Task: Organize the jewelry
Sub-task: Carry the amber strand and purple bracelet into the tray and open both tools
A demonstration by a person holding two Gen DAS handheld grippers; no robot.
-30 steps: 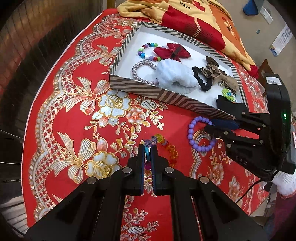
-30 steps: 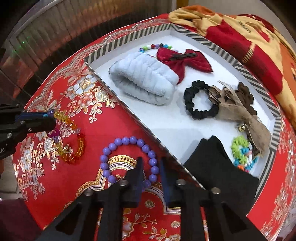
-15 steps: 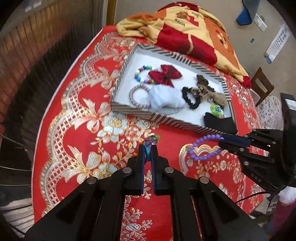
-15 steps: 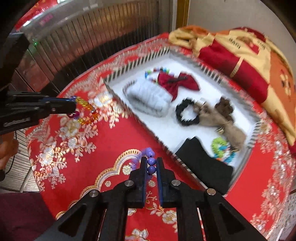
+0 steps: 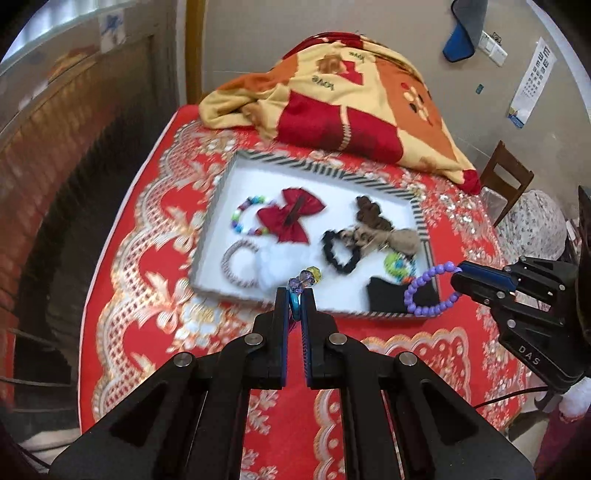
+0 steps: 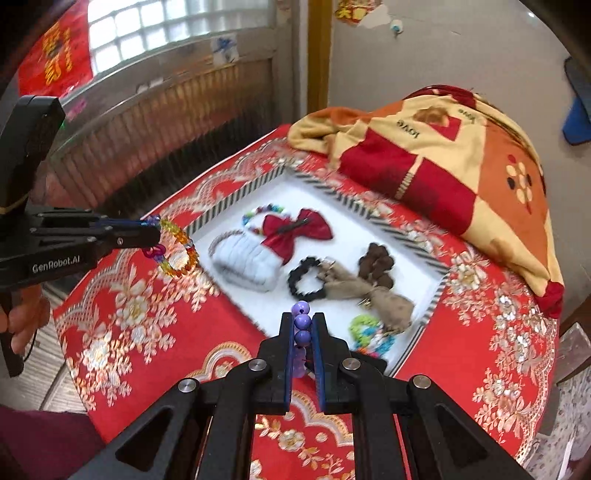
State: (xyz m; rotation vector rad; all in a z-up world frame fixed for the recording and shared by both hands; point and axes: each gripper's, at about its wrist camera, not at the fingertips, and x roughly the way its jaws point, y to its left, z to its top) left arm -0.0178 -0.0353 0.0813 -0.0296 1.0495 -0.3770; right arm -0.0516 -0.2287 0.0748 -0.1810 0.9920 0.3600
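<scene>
While my left claw is clamped on the multicoloured crystal bracelet, its own camera shows only a few beads poking past the tips; my right-wrist view shows the whole loop hanging above the red desk beside the striped tray. Likewise my right claw is clamped on the purple bead bracelet, whose full ring I only see from the left, dangling over the tray's near corner.

Daylight is coming through the glass-block window, lighting both views evenly and brightly. Motion blur is smearing the striped tray and tablecloth, while fisheye distortion is bending and darkening the edges.
</scene>
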